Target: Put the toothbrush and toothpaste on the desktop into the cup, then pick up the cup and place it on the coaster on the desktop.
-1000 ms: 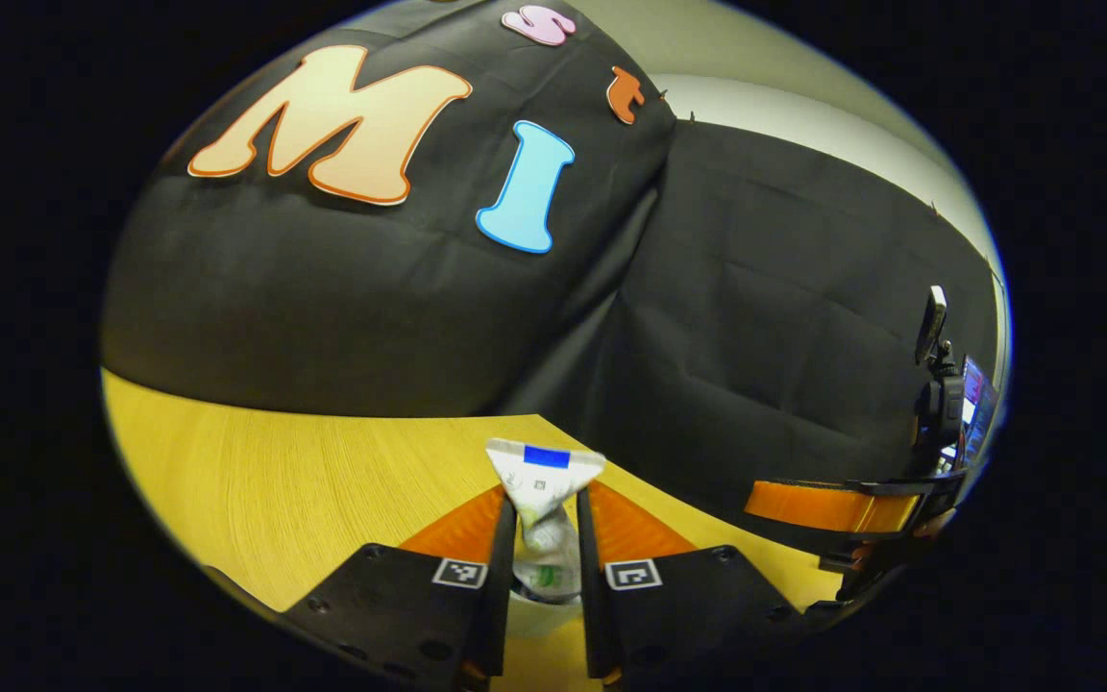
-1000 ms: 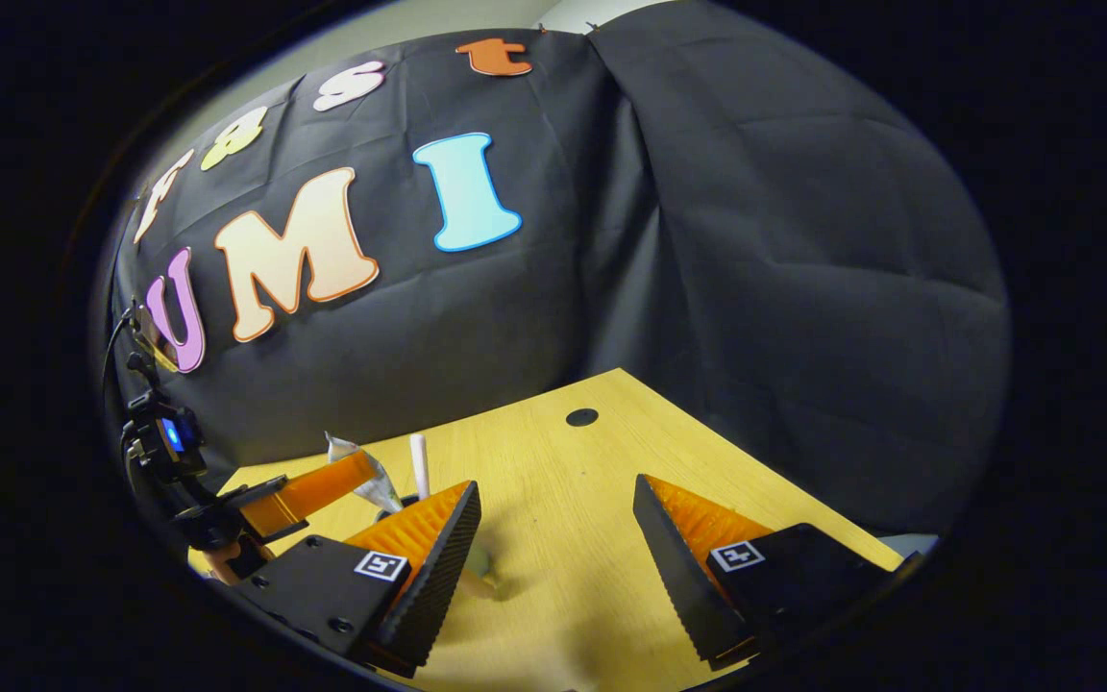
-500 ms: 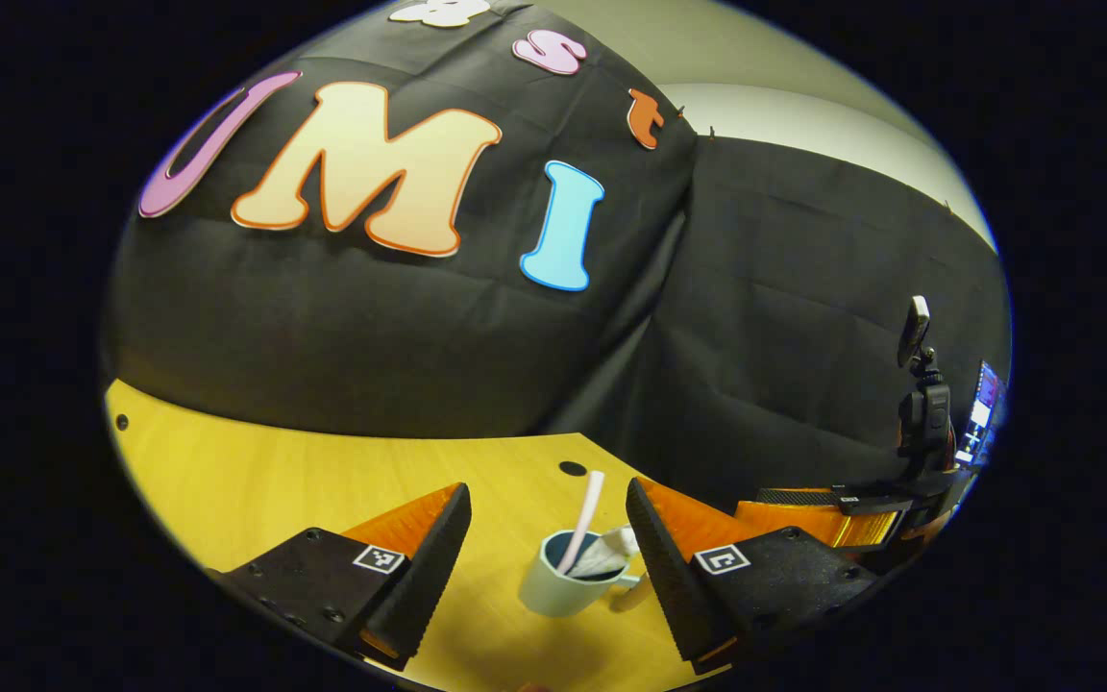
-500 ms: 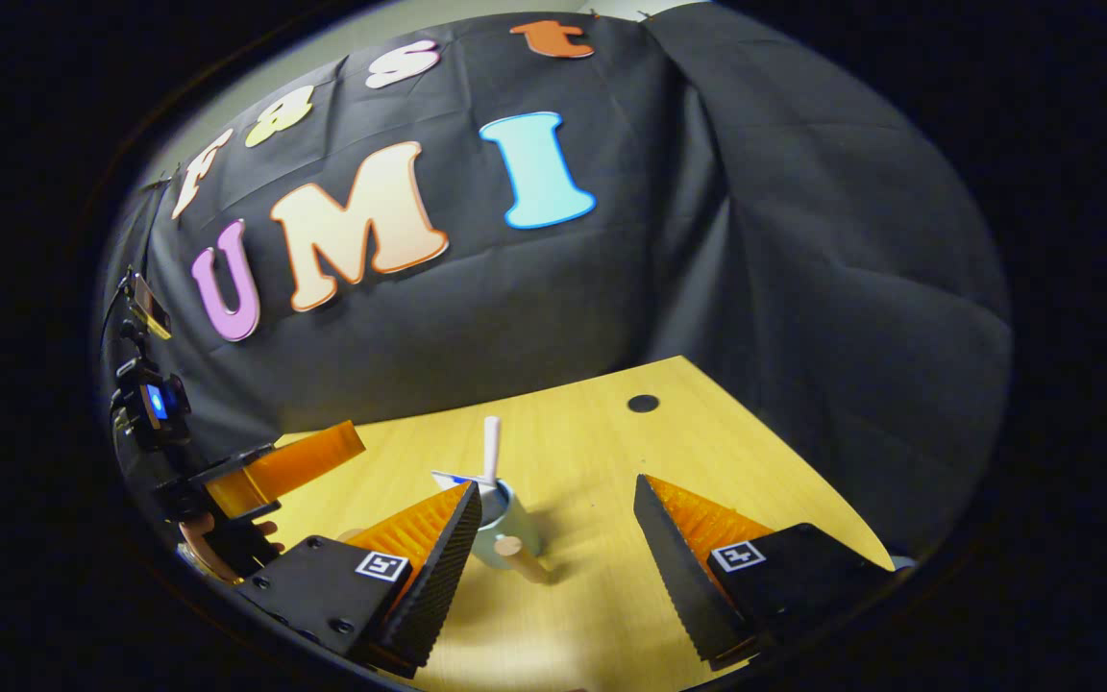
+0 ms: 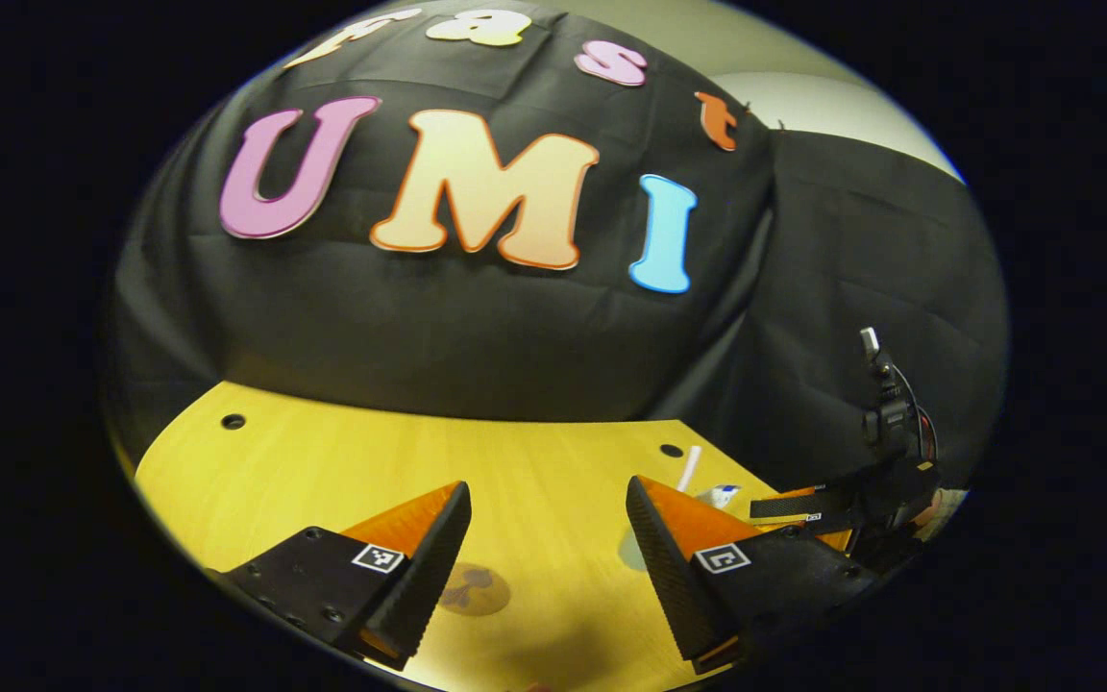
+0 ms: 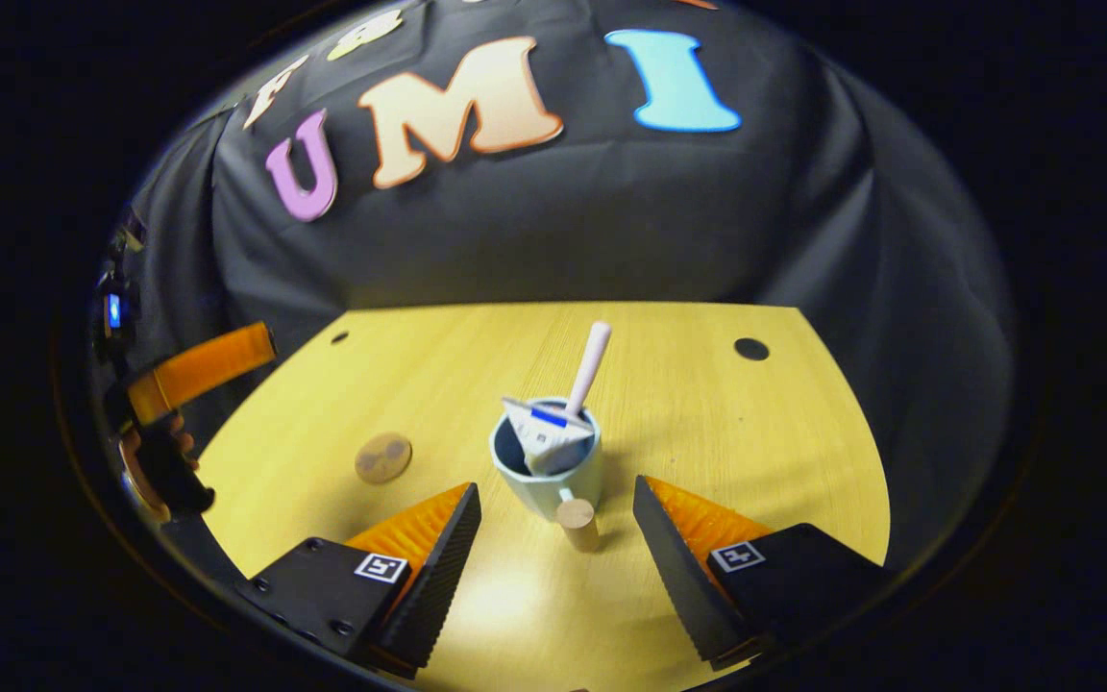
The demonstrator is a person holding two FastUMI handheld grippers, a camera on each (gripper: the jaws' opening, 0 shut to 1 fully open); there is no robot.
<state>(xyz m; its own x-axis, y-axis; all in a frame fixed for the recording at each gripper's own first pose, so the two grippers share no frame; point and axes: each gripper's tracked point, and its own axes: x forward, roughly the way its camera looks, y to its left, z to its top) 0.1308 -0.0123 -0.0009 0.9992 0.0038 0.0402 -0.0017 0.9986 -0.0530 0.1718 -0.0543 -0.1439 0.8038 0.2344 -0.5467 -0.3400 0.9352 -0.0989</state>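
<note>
Currently the cup [image 6: 546,473] is seen upright on the desktop [image 6: 755,432] in the right gripper view, with the toothbrush [image 6: 589,366] standing in it, leaning to the right above the rim, and the toothpaste [image 6: 542,432] tube lodged across the opening, crimped end up. A short wooden handle [image 6: 576,519] projects from the cup toward the camera. The coaster [image 6: 382,457] lies flat on the desktop to the cup's left, well apart from it, nothing on it. The right gripper [image 6: 557,538] is held with jaws wide apart, nothing between them, the cup just ahead of the gap. The left gripper [image 5: 548,538] is likewise spread wide and empty; in its view the coaster [image 5: 474,588] is seen below, between the fingers, and the toothbrush [image 5: 688,468] is seen beyond the right-hand finger. Compared with 1.0 s ago: the toothpaste was then clamped between the left fingers over the cup; it has since been released into the cup and the left gripper has been pulled away to the side. The right gripper has been brought closer and centred on the cup.
</note>
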